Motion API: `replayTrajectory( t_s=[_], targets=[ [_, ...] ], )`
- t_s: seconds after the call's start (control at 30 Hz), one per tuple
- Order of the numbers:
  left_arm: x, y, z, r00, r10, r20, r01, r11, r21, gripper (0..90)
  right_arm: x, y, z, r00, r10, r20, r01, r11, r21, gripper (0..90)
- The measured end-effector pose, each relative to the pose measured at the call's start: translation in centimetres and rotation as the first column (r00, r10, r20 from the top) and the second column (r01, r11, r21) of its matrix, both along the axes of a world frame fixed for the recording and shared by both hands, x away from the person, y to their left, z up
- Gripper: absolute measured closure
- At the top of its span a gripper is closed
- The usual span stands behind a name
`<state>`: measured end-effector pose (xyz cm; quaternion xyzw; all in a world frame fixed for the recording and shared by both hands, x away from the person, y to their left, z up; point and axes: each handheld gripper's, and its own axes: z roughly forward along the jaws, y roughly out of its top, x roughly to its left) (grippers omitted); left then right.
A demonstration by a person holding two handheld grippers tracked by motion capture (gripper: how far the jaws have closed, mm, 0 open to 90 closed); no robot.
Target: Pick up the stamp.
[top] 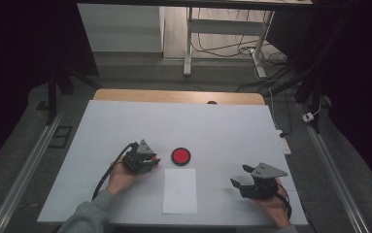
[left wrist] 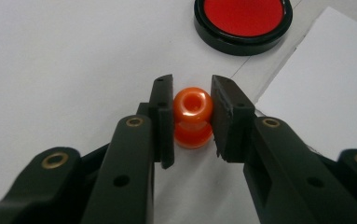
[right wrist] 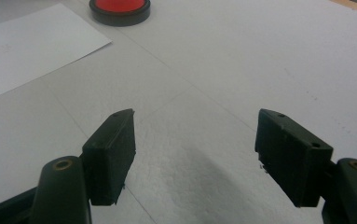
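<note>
The left gripper (left wrist: 192,116) has its jaws squeezed on a small orange bead-looking thing (left wrist: 193,116), probably a stamp, just left of the red disc (top: 180,156) and paper sheet (top: 180,190). The right gripper (right wrist: 195,154) hangs wide open, holding nothing, above the white table (top: 232,131).

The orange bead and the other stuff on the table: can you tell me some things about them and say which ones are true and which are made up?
1. The left gripper is shut on an orange bead. True.
2. The right gripper holds a bead too. False: its jaws stand wide apart with nothing between them.
3. The red disc with a black rim lies on the sheet of paper. False: it lies on the white table just beyond the paper.
4. The paper lies between the two grippers in the high view. True.
5. The bead has a hole in it. True.
</note>
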<state>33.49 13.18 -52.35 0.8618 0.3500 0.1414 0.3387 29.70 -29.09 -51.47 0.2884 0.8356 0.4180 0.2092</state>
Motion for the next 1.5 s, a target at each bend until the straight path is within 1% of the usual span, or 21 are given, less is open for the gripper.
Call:
replayTrajectory(
  t_s=[0.13,0.2,0.27,0.37,0.5,0.57,0.6,0.8,0.9,1.07,1.2,1.3,1.4,1.47,1.5],
  targets=[
    [0.0,0.0,0.1,1.0000,-0.005,0.001,0.005,1.0000,0.002,72.1,0.0,0.0,0.0,1.0000,0.000,0.000,0.000,1.000,-0.001,28.6],
    [-0.1,0.0,0.1,1.0000,-0.002,0.008,0.002,1.0000,0.009,72.3,0.0,0.0,0.0,1.0000,0.000,0.001,0.000,1.000,0.000,28.6],
    [-0.1,0.1,0.2,0.9999,0.001,0.012,-0.001,1.0000,0.006,72.3,0.0,0.0,0.0,1.0000,-0.001,0.000,0.001,1.000,0.003,28.6],
    [-0.2,0.4,0.5,0.9997,0.009,0.023,-0.009,0.9999,-0.014,72.4,0.0,0.0,0.0,1.0000,0.000,0.002,0.000,1.000,0.003,28.6],
    [-0.4,0.8,0.9,0.9996,0.015,0.024,-0.013,0.9984,-0.054,72.4,-0.1,0.0,0.0,1.0000,0.001,0.004,-0.001,1.000,0.004,28.6],
    [-0.4,0.9,1.1,0.9996,0.015,0.025,-0.013,0.9975,-0.069,72.4,-0.1,0.1,0.1,0.9999,-0.006,0.011,0.007,1.000,-0.008,28.6],
    [-0.5,1.0,1.2,0.9996,0.013,0.026,-0.011,0.9971,-0.075,72.4,-0.1,0.0,0.0,1.0000,-0.001,0.009,0.001,1.000,-0.002,28.6],
    [-0.7,1.1,1.6,0.9995,0.008,0.031,-0.005,0.9936,-0.113,72.4,-0.1,0.0,0.1,1.0000,-0.001,0.008,0.001,1.000,-0.002,28.6],
    [-0.8,1.3,1.9,0.9994,0.005,0.033,-0.001,0.9920,-0.126,72.4,-0.1,0.0,0.1,0.9999,0.000,0.014,0.000,1.000,-0.001,28.6],
    [-1.2,1.6,2.3,0.9993,0.003,0.038,0.003,0.9864,-0.165,72.4,-0.1,0.0,0.1,0.9999,0.000,0.014,0.000,1.000,0.001,28.6],
    [-1.4,1.8,2.8,0.9988,0.003,0.049,0.006,0.9832,-0.182,72.4,-0.1,0.0,0.1,0.9999,0.000,0.014,0.000,1.000,0.003,28.6],
    [-1.6,2.1,3.2,0.9985,0.007,0.054,0.004,0.9774,-0.211,72.4,-0.2,0.0,0.2,0.9998,-0.001,0.017,0.001,1.000,0.009,28.7],
    [-1.7,2.2,3.5,0.9982,0.005,0.059,0.008,0.9757,-0.219,72.4,-0.2,0.0,0.2,0.9999,-0.001,0.017,0.001,1.000,0.008,28.7],
    [-1.9,2.1,3.7,0.9980,0.004,0.063,0.011,0.9730,-0.231,72.4,-0.2,0.1,0.2,0.9998,-0.001,0.018,0.001,1.000,0.008,28.7],
    [-2.0,2.1,3.9,0.9981,-0.001,0.062,0.016,0.9700,-0.243,72.4,-0.2,0.1,0.2,0.9998,-0.001,0.019,0.001,1.000,0.008,28.7]
  ],
)
